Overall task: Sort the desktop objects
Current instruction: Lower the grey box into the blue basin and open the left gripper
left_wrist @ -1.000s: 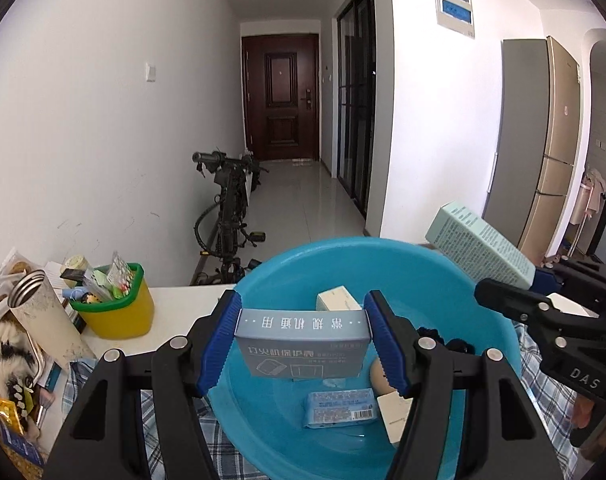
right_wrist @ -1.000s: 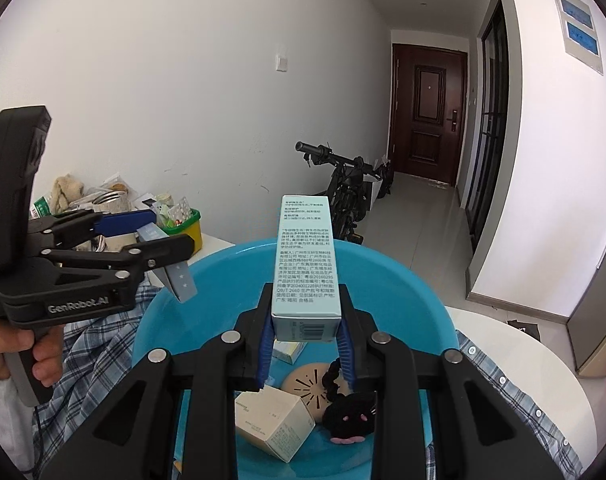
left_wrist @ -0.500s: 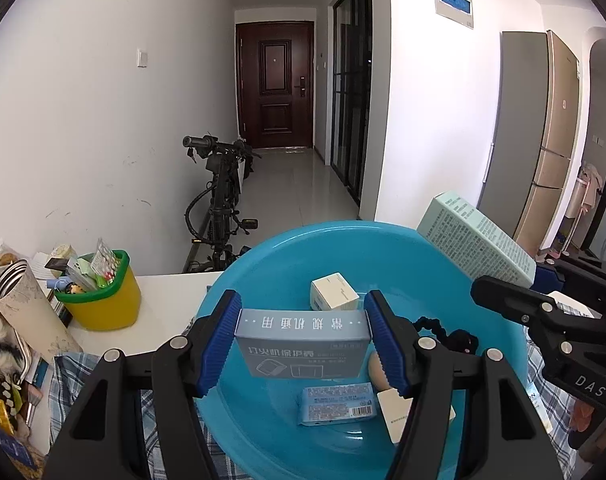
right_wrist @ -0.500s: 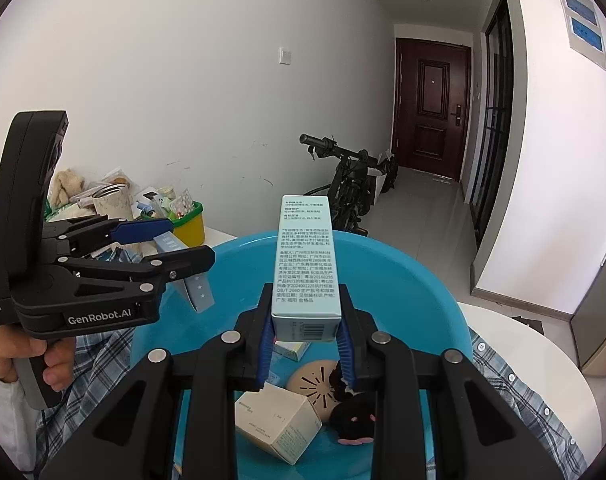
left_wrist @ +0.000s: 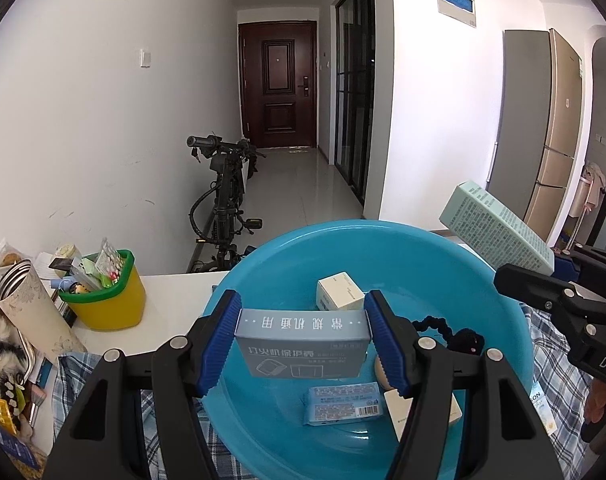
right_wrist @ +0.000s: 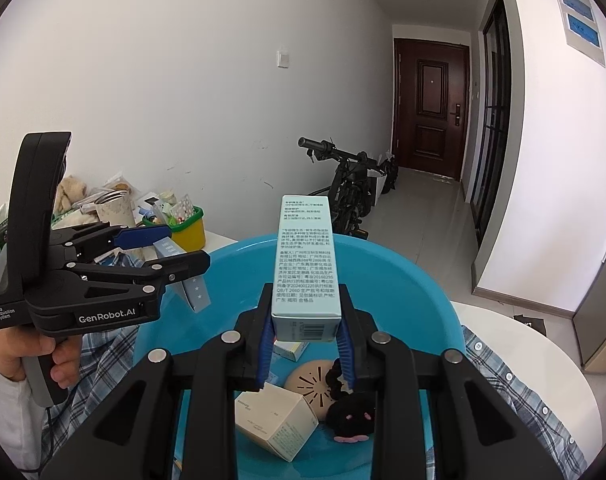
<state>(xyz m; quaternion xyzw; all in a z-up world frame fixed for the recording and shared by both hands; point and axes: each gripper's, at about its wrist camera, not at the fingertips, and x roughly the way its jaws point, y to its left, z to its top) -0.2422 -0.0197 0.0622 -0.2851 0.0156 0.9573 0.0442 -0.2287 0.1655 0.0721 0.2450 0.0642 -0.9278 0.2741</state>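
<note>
While both grippers hang over the blue basin (left_wrist: 423, 248), each has a box pinched between its blue pads. The left gripper (left_wrist: 303, 338) clamps a flat grey box (left_wrist: 303, 344) by its short ends, level above the basin's floor. The right gripper (right_wrist: 306, 330) squeezes a tall pale green box (right_wrist: 306, 256) near its lower end, its length pointing away and up. Down in the basin lie a small white box (left_wrist: 339, 292), a blue packet (left_wrist: 343, 398), a cream carton (right_wrist: 275, 426) and a black plush toy (right_wrist: 351, 418). A yellow tub (left_wrist: 103, 300) stands on the white table (left_wrist: 175, 304) to the left.
</note>
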